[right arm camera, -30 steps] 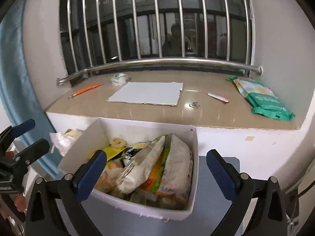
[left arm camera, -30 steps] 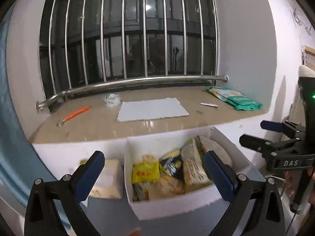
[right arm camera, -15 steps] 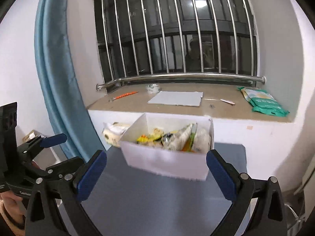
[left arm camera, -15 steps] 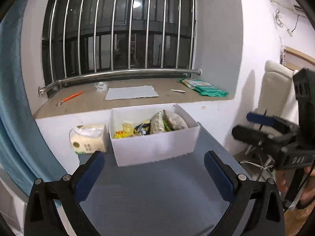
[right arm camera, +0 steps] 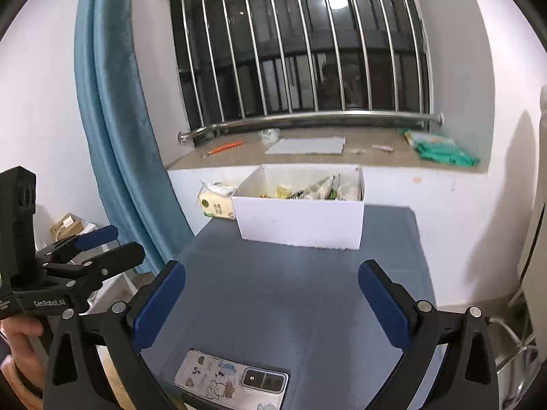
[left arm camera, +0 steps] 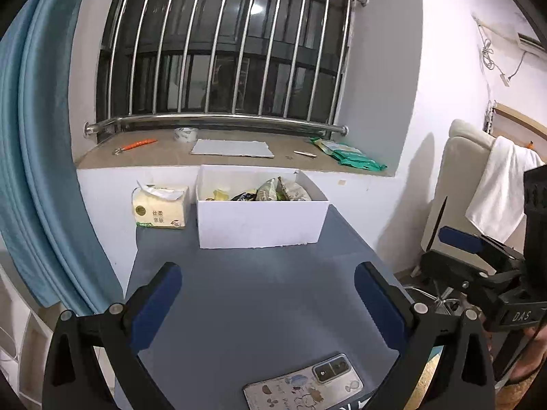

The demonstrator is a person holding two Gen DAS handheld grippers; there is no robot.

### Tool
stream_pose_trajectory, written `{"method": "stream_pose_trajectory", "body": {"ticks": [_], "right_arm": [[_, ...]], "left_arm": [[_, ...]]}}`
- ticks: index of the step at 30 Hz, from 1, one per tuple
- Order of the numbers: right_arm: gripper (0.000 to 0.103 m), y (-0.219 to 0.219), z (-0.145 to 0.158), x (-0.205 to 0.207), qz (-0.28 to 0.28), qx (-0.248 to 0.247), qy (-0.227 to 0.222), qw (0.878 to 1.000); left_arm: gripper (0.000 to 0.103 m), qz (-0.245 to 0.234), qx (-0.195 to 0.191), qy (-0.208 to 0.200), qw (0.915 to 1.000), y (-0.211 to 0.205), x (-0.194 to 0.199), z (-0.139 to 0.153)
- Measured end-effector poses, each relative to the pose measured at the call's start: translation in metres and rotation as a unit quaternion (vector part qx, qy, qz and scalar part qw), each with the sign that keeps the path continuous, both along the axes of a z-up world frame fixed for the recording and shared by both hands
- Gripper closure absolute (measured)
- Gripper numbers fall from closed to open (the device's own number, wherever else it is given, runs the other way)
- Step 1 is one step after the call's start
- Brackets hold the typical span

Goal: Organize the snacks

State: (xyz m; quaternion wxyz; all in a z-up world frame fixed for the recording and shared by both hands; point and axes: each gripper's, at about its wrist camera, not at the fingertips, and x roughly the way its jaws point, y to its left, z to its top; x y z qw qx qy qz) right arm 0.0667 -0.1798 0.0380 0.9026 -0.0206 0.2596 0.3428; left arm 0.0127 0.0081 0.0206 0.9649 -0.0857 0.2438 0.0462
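A white box (left arm camera: pixel 261 220) (right arm camera: pixel 301 220) stands at the far end of a grey-blue table (left arm camera: pixel 259 294) (right arm camera: pixel 294 294), against the wall. Several snack packets (left arm camera: pixel 273 191) (right arm camera: pixel 314 189) fill it. My left gripper (left arm camera: pixel 268 299) is open over the near half of the table, well short of the box, with nothing between its fingers. My right gripper (right arm camera: pixel 271 295) is open too and just as far back, empty. Each gripper also shows at the edge of the other's view: the right gripper (left arm camera: pixel 475 259) and the left gripper (right arm camera: pixel 92 249).
A tissue pack (left arm camera: pixel 160 206) (right arm camera: pixel 217 203) sits left of the box. A phone (left arm camera: pixel 304 387) (right arm camera: pixel 230 377) lies at the table's near edge. The windowsill holds a grey sheet (left arm camera: pixel 232 148), green packets (left arm camera: pixel 348 155), tape and an orange pen. Blue curtain (left arm camera: pixel 37 171) at left, chair with towel (left arm camera: pixel 495 184) at right.
Both grippers have pulled back from over the box toward the near edge of the table. The box now looks far off and the phone has come into view.
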Motion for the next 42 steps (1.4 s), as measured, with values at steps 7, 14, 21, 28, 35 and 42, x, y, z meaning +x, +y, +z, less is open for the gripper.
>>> {"method": "stream_pose_trajectory", "body": {"ticks": [7, 14, 21, 28, 35, 42], "right_arm": [[0.000, 0.003, -0.001, -0.005, 0.004, -0.005, -0.004, 1.000], [0.000, -0.004, -0.005, 0.000, -0.006, -0.002, 0.006, 1.000], [0.000, -0.006, -0.005, 0.000, -0.002, 0.007, 0.014, 1.000], [0.000, -0.007, -0.006, -0.001, -0.001, 0.005, 0.013, 1.000], [0.000, -0.005, -0.006, -0.003, -0.001, 0.004, 0.012, 1.000], [0.000, -0.004, -0.007, -0.002, 0.001, 0.003, 0.012, 1.000]], "left_arm": [[0.000, -0.003, 0.013, 0.002, 0.9999, -0.005, 0.004, 0.002], [0.000, -0.003, 0.012, 0.005, 0.9999, -0.005, 0.007, 0.001], [0.000, -0.001, 0.014, 0.006, 0.9999, -0.005, 0.006, 0.002], [0.000, -0.003, 0.016, 0.007, 0.9998, -0.007, 0.007, 0.001], [0.000, -0.002, 0.017, 0.008, 0.9998, -0.007, 0.008, 0.001], [0.000, -0.003, 0.017, 0.009, 0.9998, -0.005, 0.008, 0.000]]}}
